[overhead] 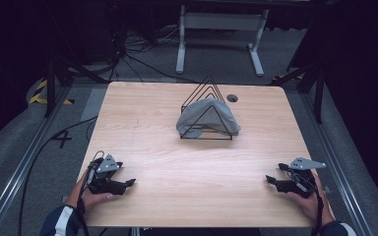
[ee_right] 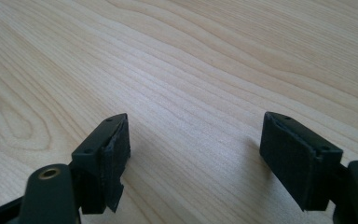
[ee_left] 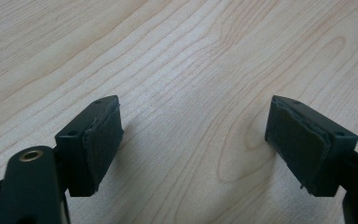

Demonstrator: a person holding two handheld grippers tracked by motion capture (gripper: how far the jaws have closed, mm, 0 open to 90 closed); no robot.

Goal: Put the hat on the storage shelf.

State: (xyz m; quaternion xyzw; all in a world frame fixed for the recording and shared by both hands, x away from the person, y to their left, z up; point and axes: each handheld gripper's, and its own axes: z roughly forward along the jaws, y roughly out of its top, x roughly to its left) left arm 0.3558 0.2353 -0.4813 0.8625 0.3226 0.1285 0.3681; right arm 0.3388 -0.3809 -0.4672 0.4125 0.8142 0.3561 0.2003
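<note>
A grey cloth (overhead: 207, 118) is draped over a black wire rack (overhead: 206, 105) of triangular dividers, at the far middle of the wooden table (overhead: 177, 162). My left gripper (overhead: 129, 184) rests near the front left edge, held by a hand, its jaws pointing right. In the left gripper view it (ee_left: 193, 140) is open over bare wood. My right gripper (overhead: 270, 180) sits near the front right edge, jaws pointing left. In the right gripper view it (ee_right: 193, 149) is open too, nothing between the pads.
A round cable hole (overhead: 232, 98) lies in the tabletop just right of the rack's back. Beyond the table are a white frame (overhead: 220, 34), cables on the grey floor and black stands at both sides.
</note>
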